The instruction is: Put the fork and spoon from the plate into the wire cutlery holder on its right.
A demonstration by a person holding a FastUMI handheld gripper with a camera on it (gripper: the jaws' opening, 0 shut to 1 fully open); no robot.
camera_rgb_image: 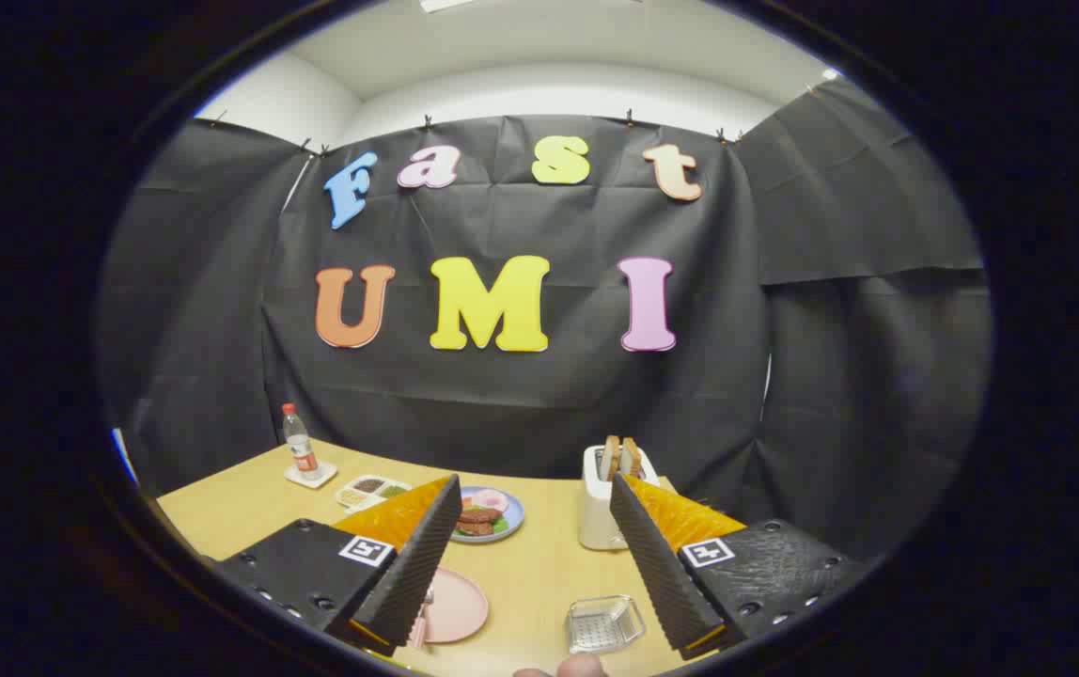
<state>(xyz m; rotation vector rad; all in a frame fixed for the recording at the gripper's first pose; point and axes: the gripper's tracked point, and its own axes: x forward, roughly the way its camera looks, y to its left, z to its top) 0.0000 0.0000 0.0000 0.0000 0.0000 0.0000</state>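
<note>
Pale wood makes up the table (539,574), and the gripper (530,555) hangs above its near part with the fingers spread wide and nothing between them, touching nothing. Just under the left finger lies the pink plate (455,606), half hidden by it; a bit of cutlery (425,611) peeks out at the plate's near side, though I cannot tell fork from spoon there. To the right of the plate, close to the right finger, sits the wire cutlery holder (603,623), which looks empty, so I judge neither piece has been moved yet. The wide opening seems a ready stance for coming down on a handle.

At the nearest spot a fingertip (577,666) of the person shows.

Further off, between the fingers, is a blue plate of food (488,513), likely set as clutter away from the working spot. Beside the right finger stands a cream toaster (601,508) with slices of toast sticking up. Beyond the left finger are a small divided tray (372,489) and a bottle (298,442) on a coaster, near the booth's black wall.
</note>
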